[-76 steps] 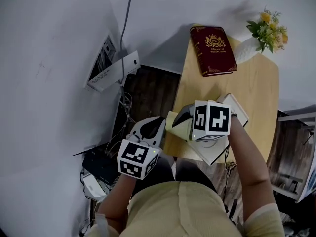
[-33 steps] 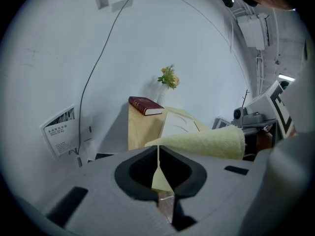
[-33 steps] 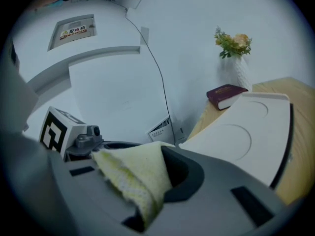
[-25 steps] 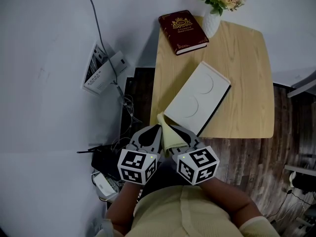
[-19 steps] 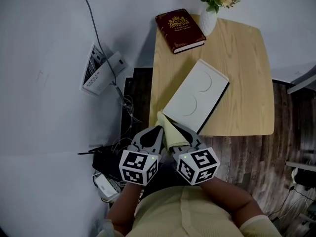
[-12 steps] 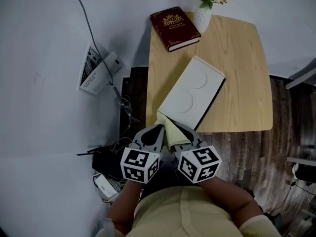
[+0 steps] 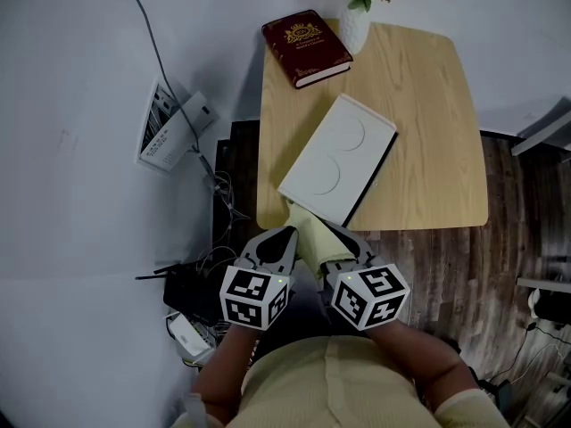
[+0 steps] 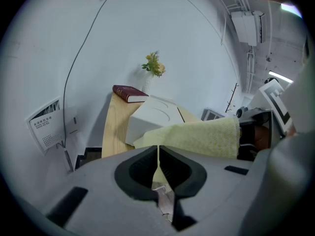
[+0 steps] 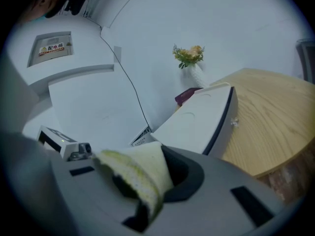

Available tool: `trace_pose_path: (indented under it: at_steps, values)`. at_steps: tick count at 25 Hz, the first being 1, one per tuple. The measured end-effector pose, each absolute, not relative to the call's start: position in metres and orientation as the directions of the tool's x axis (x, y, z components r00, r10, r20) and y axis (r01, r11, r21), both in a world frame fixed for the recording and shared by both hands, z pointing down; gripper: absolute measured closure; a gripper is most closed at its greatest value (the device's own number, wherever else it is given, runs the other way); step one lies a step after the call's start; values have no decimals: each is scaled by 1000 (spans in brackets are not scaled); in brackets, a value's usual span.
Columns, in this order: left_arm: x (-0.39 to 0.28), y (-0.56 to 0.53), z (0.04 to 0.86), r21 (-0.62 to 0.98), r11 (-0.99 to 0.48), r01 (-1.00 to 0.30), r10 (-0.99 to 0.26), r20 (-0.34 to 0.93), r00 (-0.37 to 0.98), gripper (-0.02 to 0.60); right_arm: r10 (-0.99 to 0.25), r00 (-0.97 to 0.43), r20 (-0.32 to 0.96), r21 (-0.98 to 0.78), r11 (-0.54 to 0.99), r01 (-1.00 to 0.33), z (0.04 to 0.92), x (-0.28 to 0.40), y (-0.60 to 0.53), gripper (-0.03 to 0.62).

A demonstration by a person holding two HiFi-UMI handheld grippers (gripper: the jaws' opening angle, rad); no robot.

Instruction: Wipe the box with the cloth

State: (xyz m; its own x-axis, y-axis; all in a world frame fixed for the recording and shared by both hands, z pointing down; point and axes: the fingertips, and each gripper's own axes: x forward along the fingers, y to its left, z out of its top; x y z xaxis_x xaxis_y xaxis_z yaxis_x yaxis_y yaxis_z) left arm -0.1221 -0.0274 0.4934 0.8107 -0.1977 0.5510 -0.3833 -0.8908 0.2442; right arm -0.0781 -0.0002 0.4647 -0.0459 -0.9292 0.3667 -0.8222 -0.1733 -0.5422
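Note:
A flat white box (image 7: pixel 337 160) with two round outlines lies aslant on the wooden table (image 7: pixel 428 105); it also shows as box (image 8: pixel 152 116) and box (image 9: pixel 199 121). My right gripper (image 7: pixel 335 239) is shut on a folded yellow cloth (image 7: pixel 310 232), held off the table's near edge, short of the box corner. The cloth (image 9: pixel 140 173) fills the right jaws. My left gripper (image 7: pixel 272 245) is shut with nothing in it, just left of the cloth (image 8: pixel 197 137).
A dark red book (image 7: pixel 305 46) and a white vase of flowers (image 7: pixel 356 7) stand at the table's far end. Left of the table, a white device (image 7: pixel 169 132) and cables (image 7: pixel 223 203) lie by the wall. Dark wood floor (image 7: pixel 455 275) lies below.
Both grippers and the cloth have drawn back from the box to below the table's near edge; three seconds ago the right gripper held the cloth on the box. The view shifted.

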Motion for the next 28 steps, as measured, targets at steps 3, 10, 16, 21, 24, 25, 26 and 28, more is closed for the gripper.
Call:
trace_pose_path:
  at_steps: [3, 10, 16, 21, 24, 25, 26, 28]
  values:
    - [-123, -22, 494, 244, -890, -386, -196, 559, 806, 555, -928, -36, 372, -524, -177, -833, 465, -72, 11, 563]
    - [-117, -10, 493, 246, -897, -367, -180, 555, 812, 555, -917, -35, 397, -538, -202, -818, 472, -58, 41, 563]
    - [-115, -4, 488, 237, -904, -356, -178, 550, 816, 555, -914, -28, 405, -549, -219, -807, 473, -47, 63, 563]
    - [-112, 3, 488, 239, -907, -347, -169, 550, 818, 555, -913, -33, 407, -553, -217, -805, 474, -37, 74, 563]
    - [-110, 6, 489, 237, -909, -344, -165, 554, 816, 555, -913, -33, 407, -556, -219, -802, 474, -30, 79, 563]
    - [-109, 7, 489, 236, -909, -343, -164, 555, 816, 555, -913, -32, 407, -558, -221, -800, 473, -28, 80, 563]
    - [-108, 7, 489, 236, -910, -342, -162, 555, 816, 555, -913, -32, 406, -560, -221, -798, 473, -26, 82, 563]
    - [-104, 9, 489, 234, -912, -337, -160, 554, 817, 555, -916, -34, 400, -575, -222, -787, 470, -22, 86, 563]
